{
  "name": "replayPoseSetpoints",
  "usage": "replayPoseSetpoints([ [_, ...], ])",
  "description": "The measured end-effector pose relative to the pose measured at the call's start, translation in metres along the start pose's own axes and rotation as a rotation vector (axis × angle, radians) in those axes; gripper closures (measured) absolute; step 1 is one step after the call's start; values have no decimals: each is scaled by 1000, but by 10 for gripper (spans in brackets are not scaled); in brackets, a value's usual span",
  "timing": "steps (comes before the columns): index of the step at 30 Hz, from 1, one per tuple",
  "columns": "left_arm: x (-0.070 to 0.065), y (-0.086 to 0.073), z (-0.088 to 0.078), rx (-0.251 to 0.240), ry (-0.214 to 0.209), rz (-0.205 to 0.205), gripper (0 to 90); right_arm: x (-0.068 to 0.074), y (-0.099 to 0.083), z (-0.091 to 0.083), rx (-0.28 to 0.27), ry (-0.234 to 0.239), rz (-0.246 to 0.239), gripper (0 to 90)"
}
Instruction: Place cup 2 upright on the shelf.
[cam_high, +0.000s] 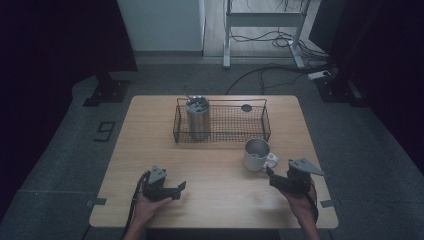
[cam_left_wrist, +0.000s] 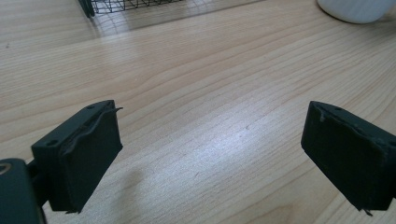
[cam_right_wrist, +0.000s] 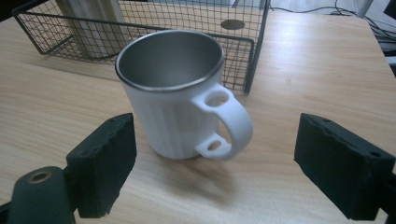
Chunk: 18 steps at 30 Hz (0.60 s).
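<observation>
Wood tabletop (cam_high: 150, 150) under dim light, dark floor and cables beyond. At the near left, the left gripper (cam_high: 175, 191) rests low in its hand, jaws apart over bare wood, holding nothing. Toward the far middle sits a wire basket (cam_high: 265, 120) with a steel tumbler (cam_high: 198, 119) standing at its left end and a small dark disc (cam_high: 246, 107) at its far right. Just near of the basket stands the mug (cam_high: 257, 154), upright, handle toward the right gripper (cam_high: 270, 176), whose jaws gape on either side of it, touching nothing (the handle faces the gap). A squeeze on the handle alone might twist or tip the mug; a shove could knock it into the basket.

Count: two grippers, one basket, one tumbler, one disc, one mug.
</observation>
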<state>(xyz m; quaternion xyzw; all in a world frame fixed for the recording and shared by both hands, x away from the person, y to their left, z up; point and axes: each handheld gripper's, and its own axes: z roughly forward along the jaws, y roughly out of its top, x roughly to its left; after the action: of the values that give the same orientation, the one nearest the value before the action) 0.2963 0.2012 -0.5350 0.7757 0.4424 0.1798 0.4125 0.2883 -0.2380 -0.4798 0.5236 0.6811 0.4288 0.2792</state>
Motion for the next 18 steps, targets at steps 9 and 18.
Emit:
replayPoseSetpoints([
  [9,0,-1,-1,8,-4,-7,47,10,11,16,3,31,-35,122],
  [18,2,-3,-1,19,5,-12,47,16,24,33,12,42,-48,62],
])
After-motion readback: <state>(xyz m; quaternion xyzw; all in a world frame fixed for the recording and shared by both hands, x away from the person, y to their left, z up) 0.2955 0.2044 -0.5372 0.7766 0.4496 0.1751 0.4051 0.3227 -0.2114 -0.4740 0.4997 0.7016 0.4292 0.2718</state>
